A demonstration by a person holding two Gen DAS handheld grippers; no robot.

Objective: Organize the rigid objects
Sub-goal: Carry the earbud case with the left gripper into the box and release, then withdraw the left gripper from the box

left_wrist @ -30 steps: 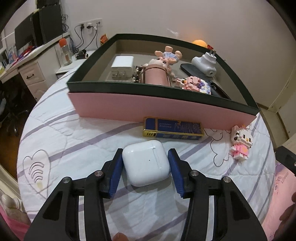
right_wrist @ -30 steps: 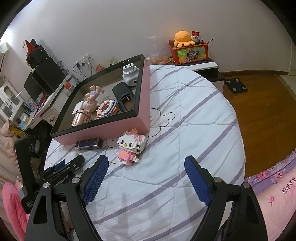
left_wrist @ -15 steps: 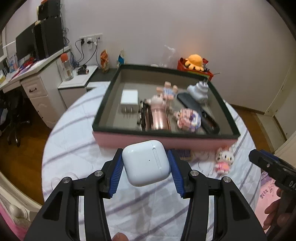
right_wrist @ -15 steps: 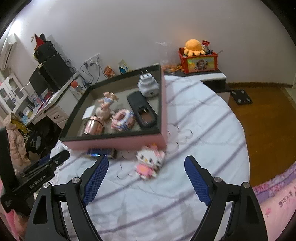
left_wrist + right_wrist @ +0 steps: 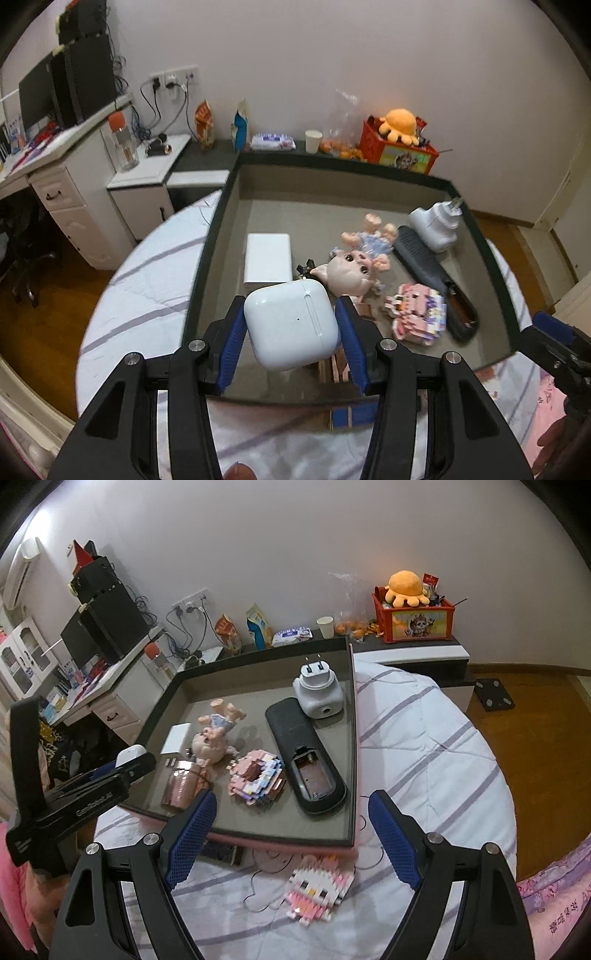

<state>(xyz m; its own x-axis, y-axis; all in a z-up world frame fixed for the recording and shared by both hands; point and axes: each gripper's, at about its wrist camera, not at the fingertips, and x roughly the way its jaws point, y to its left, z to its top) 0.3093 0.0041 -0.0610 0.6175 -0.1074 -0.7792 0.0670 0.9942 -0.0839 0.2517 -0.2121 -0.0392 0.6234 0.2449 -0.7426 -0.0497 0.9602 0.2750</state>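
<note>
Your left gripper (image 5: 291, 328) is clamped on the earbud case (image 5: 293, 325): white, glossy, rounded corners, lid seam down its right side, tiny dark dot on the front. Blue pads (image 5: 233, 349) press both flanks. The case hangs in the air over the near-left part of the tray (image 5: 369, 173), not touching anything in it.

Your right gripper (image 5: 291, 834) is wide open, nothing btwn the blue pads (image 5: 192, 836); it sits above the bed (image 5: 424, 738) near the tray's front wall.

Tray: dark rim, pink outer wall, grey floor, resting on the striped bedding.

Count inside the tray, right wrist view:
- 1 white charger block (image 5: 175, 738)
- 1 doll (image 5: 214, 734), lying head toward you
- 1 copper-pink item (image 5: 181, 784), approx. cylindrical; too blurred to say what it is
- 1 pink brick-built toy (image 5: 256, 777)
- 1 black remote (image 5: 304, 753), back cover off, battery bay bare
- 1 white plug adapter (image 5: 317, 692), 2 prongs up, just beside the remote's far end

Outside the tray, on the bed:
- 1 brick-built cat figure (image 5: 319, 886), lying flat, near the front wall
- 1 dark blue box (image 5: 221, 853), just beside the front wall, partly behind your right gripper's left finger
</note>
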